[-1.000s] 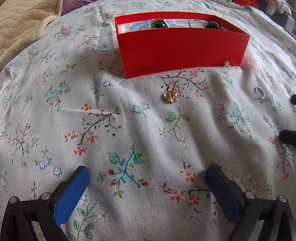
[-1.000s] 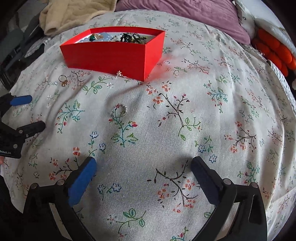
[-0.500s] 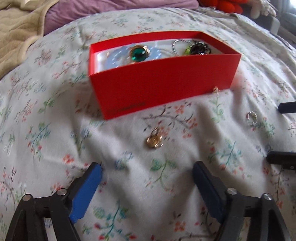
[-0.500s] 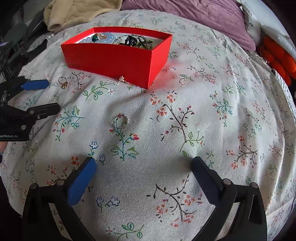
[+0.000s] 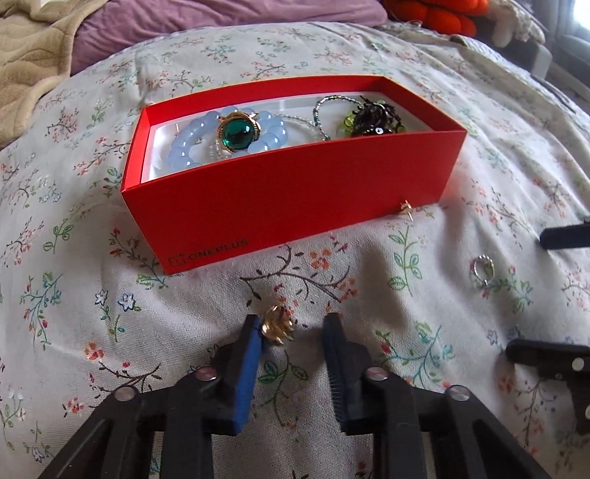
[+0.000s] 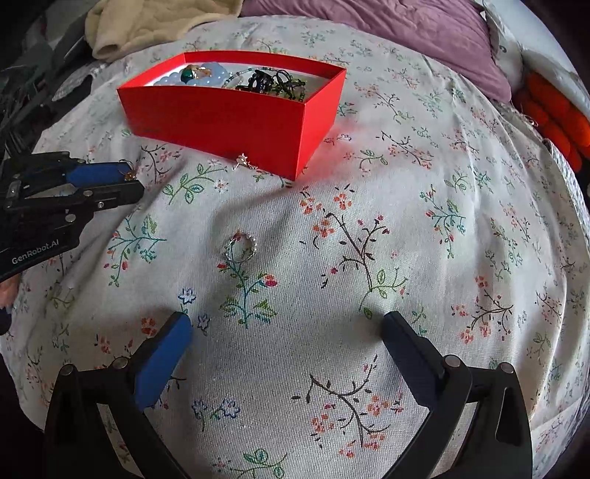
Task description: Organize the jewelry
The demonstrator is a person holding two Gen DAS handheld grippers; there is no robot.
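A red box (image 5: 287,191) (image 6: 228,114) on the floral bedspread holds a blue bead bracelet, a green-stone brooch (image 5: 238,134) and dark jewelry. A gold ring (image 5: 277,326) lies between the fingers of my left gripper (image 5: 293,328), touching the blue left pad; the jaws are partly closed with a gap on the right side. A silver ring (image 5: 483,269) (image 6: 241,245) lies on the cloth ahead of my right gripper (image 6: 285,328), which is open and empty. A small gold earring (image 5: 405,210) (image 6: 243,161) lies against the box's front wall.
A beige blanket (image 5: 33,48) and purple pillow (image 6: 387,33) lie behind the box. An orange knitted item (image 6: 553,118) sits at the right. The left gripper (image 6: 73,184) shows at the left in the right wrist view.
My left gripper has moved forward to the gold ring and narrowed its jaws around it. The right gripper has stayed nearly still and open.
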